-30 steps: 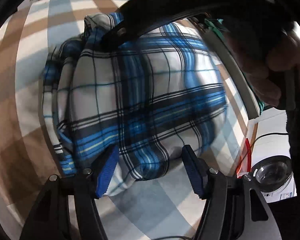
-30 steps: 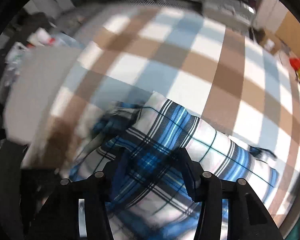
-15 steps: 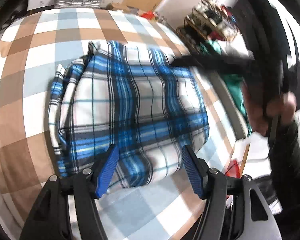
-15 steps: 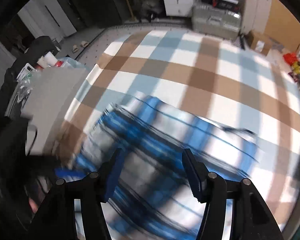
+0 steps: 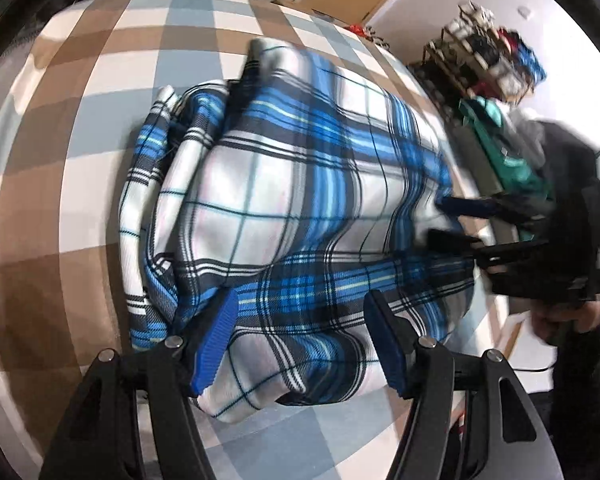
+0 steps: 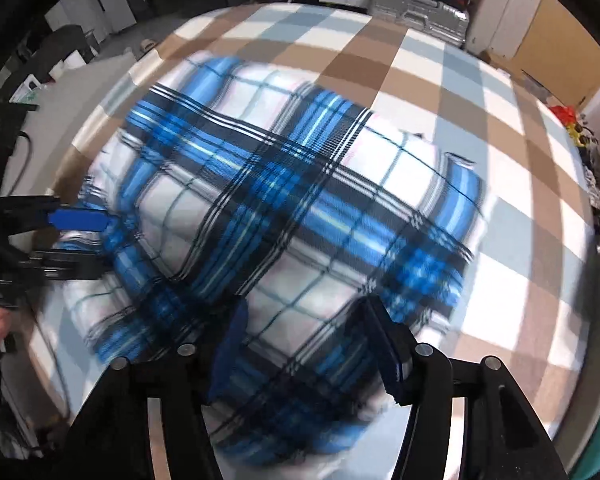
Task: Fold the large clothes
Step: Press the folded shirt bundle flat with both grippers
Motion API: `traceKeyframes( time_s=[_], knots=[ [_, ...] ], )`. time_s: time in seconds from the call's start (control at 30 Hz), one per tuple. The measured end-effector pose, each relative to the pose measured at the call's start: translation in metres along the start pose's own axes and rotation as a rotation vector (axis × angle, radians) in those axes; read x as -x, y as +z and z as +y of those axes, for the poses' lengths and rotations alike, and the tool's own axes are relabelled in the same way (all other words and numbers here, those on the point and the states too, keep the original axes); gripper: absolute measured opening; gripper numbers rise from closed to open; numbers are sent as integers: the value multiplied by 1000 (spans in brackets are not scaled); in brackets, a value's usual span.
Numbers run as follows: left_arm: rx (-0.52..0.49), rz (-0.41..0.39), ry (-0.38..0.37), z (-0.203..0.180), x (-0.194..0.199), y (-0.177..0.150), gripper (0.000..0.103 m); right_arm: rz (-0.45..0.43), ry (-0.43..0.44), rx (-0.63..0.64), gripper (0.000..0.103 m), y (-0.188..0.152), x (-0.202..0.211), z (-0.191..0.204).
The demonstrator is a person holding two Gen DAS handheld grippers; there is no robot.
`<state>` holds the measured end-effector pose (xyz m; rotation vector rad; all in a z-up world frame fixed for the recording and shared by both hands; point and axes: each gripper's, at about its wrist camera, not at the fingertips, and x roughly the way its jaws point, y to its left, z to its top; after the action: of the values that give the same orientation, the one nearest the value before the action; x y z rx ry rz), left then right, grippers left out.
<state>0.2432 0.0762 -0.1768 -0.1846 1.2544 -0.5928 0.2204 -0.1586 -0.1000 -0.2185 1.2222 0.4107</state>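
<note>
Looking through the left wrist view, the folded blue, white and black plaid flannel garment (image 5: 300,216) lies as a thick bundle on the brown, white and pale-blue checked cloth surface (image 5: 80,128). A second ago the right gripper (image 5: 448,224) arched over its far edge; now it sits at the bundle's right side. The left gripper (image 5: 300,336) hovers with jaws wide, empty. A cluttered rack (image 5: 484,60) stands beyond.

From the right wrist view, the right gripper's jaws are closing slightly over the cloth, gripping nothing, so the fold looks finished. A silver case (image 6: 416,4) sits behind.
</note>
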Motion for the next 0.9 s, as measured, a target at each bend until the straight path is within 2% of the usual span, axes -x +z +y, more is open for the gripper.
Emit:
traceKeyframes(
  time_s=[0.07,0.13,0.23,0.3,0.33,0.37,0.4,0.47,0.53,0.6,0.67,0.73,0.83,0.87,0.9],
  knots=[
    [-16,4,17,-4,0,0,60,-61,43,5,56,-11,26,7],
    [-17,17,24,-3,1,1,60,-66,38,41,57,-27,35,20],
    [18,41,18,-7,17,-5,60,-9,-22,66,57,-48,13,36],
    [-1,-4,-10,-20,35,-12,60,-50,-94,91,59,-57,0,46],
    [-26,-34,0,-25,43,-16,60,-73,-115,88,61,-60,-3,49],
    [-34,-47,22,-27,46,-21,60,-92,-110,69,65,-61,-4,49],
    [-29,-36,42,-25,43,-25,60,-104,-88,28,71,-61,-5,46],
    [-8,7,52,-16,28,-30,60,-118,-59,-11,76,-62,-3,44],
    [5,48,98,-6,12,-34,60,-136,-41,-43,74,-61,6,42],
    [31,43,78,2,10,-35,60,-178,10,-97,68,-62,25,37],
    [41,42,64,8,12,-36,60,-235,13,-143,70,-65,43,31],
    [22,50,75,10,10,-36,60,-213,16,-161,70,-66,41,27],
    [-7,44,97,7,9,-37,60,-135,47,-176,70,-67,10,20],
    [-10,39,103,6,9,-36,60,-148,59,-160,74,-69,4,21],
    [-9,38,105,6,9,-36,60,-163,81,-156,86,-70,0,21]
  ],
)
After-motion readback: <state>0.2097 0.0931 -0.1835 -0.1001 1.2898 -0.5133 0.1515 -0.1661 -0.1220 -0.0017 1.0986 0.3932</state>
